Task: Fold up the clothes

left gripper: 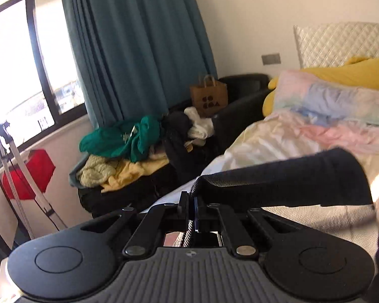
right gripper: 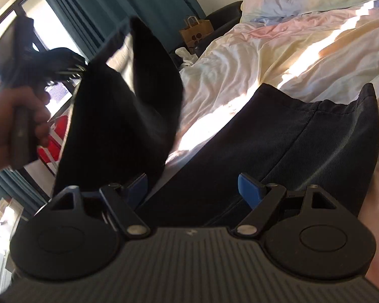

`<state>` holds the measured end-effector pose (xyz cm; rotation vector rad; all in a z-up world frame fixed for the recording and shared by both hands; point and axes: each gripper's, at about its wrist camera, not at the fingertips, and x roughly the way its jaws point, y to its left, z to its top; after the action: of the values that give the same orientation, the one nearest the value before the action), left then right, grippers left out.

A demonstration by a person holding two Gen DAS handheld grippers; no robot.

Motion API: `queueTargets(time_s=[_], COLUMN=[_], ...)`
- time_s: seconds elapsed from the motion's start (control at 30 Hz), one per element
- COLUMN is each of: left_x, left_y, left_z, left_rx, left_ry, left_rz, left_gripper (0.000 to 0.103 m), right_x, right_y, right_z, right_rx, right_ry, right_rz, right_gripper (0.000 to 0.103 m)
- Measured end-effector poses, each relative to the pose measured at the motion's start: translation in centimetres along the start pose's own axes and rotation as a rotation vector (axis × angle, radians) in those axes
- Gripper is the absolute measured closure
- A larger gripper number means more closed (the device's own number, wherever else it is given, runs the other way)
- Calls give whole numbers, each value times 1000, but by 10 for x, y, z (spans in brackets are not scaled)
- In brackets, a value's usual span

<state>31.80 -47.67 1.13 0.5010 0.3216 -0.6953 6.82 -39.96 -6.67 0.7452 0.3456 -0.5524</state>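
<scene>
A dark navy garment point(right gripper: 278, 141) lies on the bed, one end lifted. My left gripper point(left gripper: 190, 202) is shut on an edge of the dark garment point(left gripper: 290, 179) and holds it above the bed. In the right wrist view the left gripper point(right gripper: 80, 72) is up at the left, held by a hand, with the lifted part of the cloth point(right gripper: 128, 116) hanging from it. My right gripper point(right gripper: 193, 189) is open, its blue pads point(right gripper: 250, 189) spread just above the flat part of the garment, holding nothing.
The bed has a pastel duvet point(right gripper: 278, 50), a pastel pillow point(left gripper: 336, 101) and a yellow pillow point(left gripper: 353, 73). A pile of clothes point(left gripper: 128, 151) lies on a dark sofa beside the bed, with a paper bag point(left gripper: 209, 98). Teal curtains point(left gripper: 139, 50) and a window are at the left.
</scene>
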Motion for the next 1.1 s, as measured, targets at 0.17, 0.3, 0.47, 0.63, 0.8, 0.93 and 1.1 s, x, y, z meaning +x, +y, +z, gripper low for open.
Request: queueTargets(time_s=[0.17,0.3,0.47,0.63,0.8,0.93,1.1], left_x=[77,52,-44,-168,-280,-350,-401], left_y=[21,58,72,81,93,96,107], left_z=[-53,-72,-72,-111,-180,-218,-240], left_rx=[-33,-172,-179,-184,-340,-369,-519], left_ry=[114,102,21,7,106,109,37], left_rz=[58,-29,-30,35,90,178,242], left_gripper=[87,25,17,11,11,11,9], right_x=[22,32,29,14,-3,-16,-30], right_y=[0,5,12,17,24,36,49], right_z=[-6,-11,-11,-6,-3,-5,-11], right_rx=[-21,-51,-73,-79,-97,-150,-216], right_ry=[14,22,9,-5,-3,6,9], right_rz=[-13,-12,8,56,137,187,211], right_gripper=[22,22,22,22,22,22,22])
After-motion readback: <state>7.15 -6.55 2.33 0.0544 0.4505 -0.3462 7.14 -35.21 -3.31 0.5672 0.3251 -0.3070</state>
